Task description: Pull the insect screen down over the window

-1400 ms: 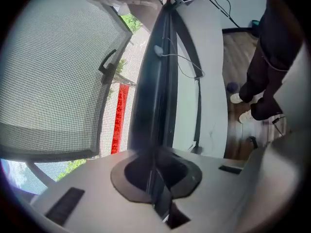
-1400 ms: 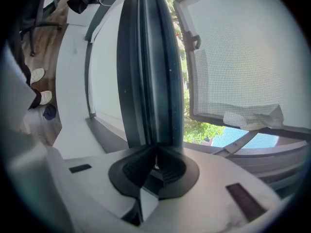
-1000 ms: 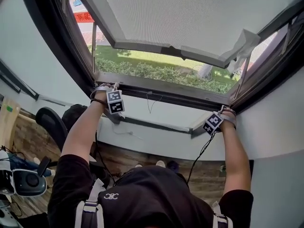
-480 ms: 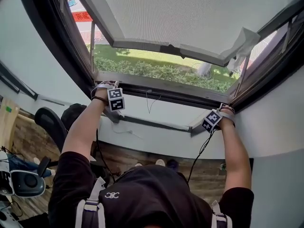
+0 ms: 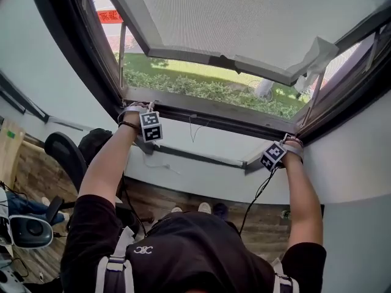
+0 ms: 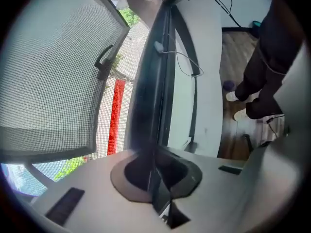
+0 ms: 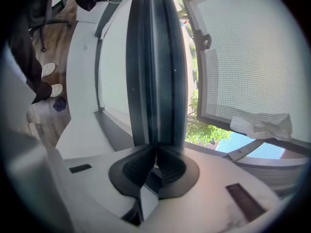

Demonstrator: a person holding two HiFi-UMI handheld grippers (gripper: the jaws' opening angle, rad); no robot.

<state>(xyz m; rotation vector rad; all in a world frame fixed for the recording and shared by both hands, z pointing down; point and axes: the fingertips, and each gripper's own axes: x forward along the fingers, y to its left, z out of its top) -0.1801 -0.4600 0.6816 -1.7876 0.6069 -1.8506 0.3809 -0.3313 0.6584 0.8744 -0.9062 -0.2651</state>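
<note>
Standing at a dark-framed window [image 5: 67,66] with both arms raised to its bottom edge. Faces the insect screen [image 5: 244,17] overhead: a grey mesh panel in a pale frame, tilted outward, filling the top of the head view, with its lower edge well above the sill and an open gap below it onto a green hedge [image 5: 201,91] and grass. Reaches to the dark rail [image 5: 211,118] along the bottom of the opening, one arm near each end. Includes an office chair [image 5: 64,157] and wooden floor [image 5: 183,197] at lower left.

Holds the left gripper [image 6: 154,174] at the left end of that rail, jaws together on its edge, with the rail running straight away from them toward the far end. Holds the right gripper [image 7: 154,166] at the right end likewise, jaws narrow and closed against the rail, apparently pinching a thin lip of it, though the dark blur there makes the contact hard to judge.

Shows a black handle [image 6: 103,62] on the screen's lower frame, a crumpled white scrap [image 5: 316,52] at its right corner, and a thin cord [image 5: 194,130] hanging loose below the rail's middle.
</note>
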